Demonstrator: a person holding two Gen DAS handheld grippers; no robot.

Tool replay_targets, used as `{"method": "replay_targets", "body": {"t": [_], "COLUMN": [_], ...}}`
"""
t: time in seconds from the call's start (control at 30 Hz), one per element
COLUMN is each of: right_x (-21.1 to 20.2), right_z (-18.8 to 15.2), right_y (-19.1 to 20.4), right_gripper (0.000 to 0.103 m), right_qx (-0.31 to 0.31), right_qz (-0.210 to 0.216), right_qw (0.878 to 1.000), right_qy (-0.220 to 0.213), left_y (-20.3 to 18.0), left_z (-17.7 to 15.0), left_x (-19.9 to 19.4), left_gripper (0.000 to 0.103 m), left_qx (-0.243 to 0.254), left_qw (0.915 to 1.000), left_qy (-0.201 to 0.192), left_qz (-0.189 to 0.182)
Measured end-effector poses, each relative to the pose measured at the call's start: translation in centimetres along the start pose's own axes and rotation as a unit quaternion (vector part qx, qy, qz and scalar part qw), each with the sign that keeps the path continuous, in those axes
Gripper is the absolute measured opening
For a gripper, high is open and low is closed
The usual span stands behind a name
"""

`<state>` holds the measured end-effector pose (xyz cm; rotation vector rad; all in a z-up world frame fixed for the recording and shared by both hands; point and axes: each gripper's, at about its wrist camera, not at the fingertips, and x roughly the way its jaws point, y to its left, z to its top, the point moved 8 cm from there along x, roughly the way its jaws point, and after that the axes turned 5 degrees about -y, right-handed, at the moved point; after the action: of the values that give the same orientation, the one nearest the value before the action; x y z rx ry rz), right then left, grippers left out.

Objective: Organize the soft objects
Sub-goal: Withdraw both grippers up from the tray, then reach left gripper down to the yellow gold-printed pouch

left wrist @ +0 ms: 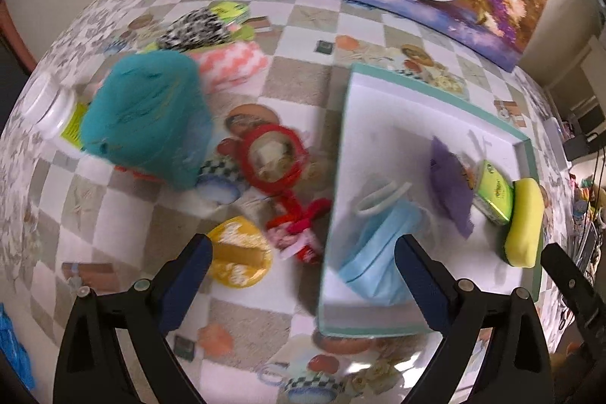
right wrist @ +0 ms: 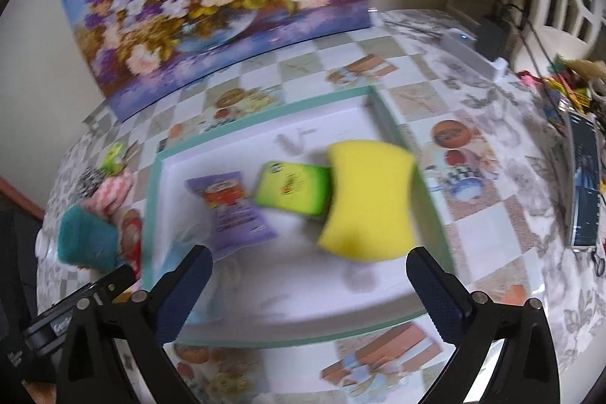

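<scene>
Four items in tray point(right wrist: 435, 214), one yellow sponge point(right wrist: 369, 199), one mask point(left wrist: 378, 252), both grippers' fingers point(right wrist: 435, 275) wide, empty

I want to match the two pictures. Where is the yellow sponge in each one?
Left wrist view: yellow sponge at the right, against the tray's far right wall.
Right wrist view: yellow sponge in the middle, inside the tray.
Shared landmark: the green packet touching it.

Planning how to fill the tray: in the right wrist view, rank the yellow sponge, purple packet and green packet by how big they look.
1. Yellow sponge, though it lies nearest the camera.
2. Purple packet.
3. Green packet.
</scene>
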<state>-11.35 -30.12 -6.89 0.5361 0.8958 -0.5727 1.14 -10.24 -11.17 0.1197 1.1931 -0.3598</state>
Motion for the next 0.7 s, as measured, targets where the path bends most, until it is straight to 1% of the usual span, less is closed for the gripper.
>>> {"method": "replay_targets", "body": {"t": [0.1,0.23,0.27,0.37,0.5,0.6,0.7], "right_x": [-0.3,-1.0,-1.1,-1.0,0.1,1.2,1.9], "right_z": [-0.6,-1.3,-1.4,-2.0,-3.3,-4.3,-5.1], "right_y": [2.4,6.2,6.8,8.5,10.3,11.4,12.4], "right_gripper": [0.103,0.103,0.103,0.103,0.103,0.103,0.103], "right_qx": [-0.011,-0.015,-0.017,-0.031,-0.046,-0.057,-0.073], "right_qz": [0.026,0.089,0.096,0.102,0.101,0.103,0.1], "right_qw": [1.0,0.996,0.995,0.994,0.993,0.991,0.99], "right_qy": [0.004,0.009,0.008,0.013,0.039,0.062,0.075], "left_y": [1.4,3.3,3.9,5.5,7.1,8.3,9.0], "left_z": [-0.2,-0.2,-0.2,-0.3,-0.6,-0.9,-1.5], "left_x": [-0.6,-1.9,-2.2,-2.6,-2.3,-1.6,-0.5], "left_gripper": [0.097,0.097,0.097,0.097,0.097,0.097,0.097], "left_qx": [-0.019,-0.056,-0.069,-0.09,-0.108,-0.12,-0.127], "left_qw": [0.9998,0.9982,0.9974,0.9958,0.9942,0.9926,0.991], "left_qy": [0.006,-0.001,-0.006,-0.008,0.001,0.014,0.035], "left_qz": [-0.009,-0.022,-0.022,-0.014,0.0,0.011,0.023]}}
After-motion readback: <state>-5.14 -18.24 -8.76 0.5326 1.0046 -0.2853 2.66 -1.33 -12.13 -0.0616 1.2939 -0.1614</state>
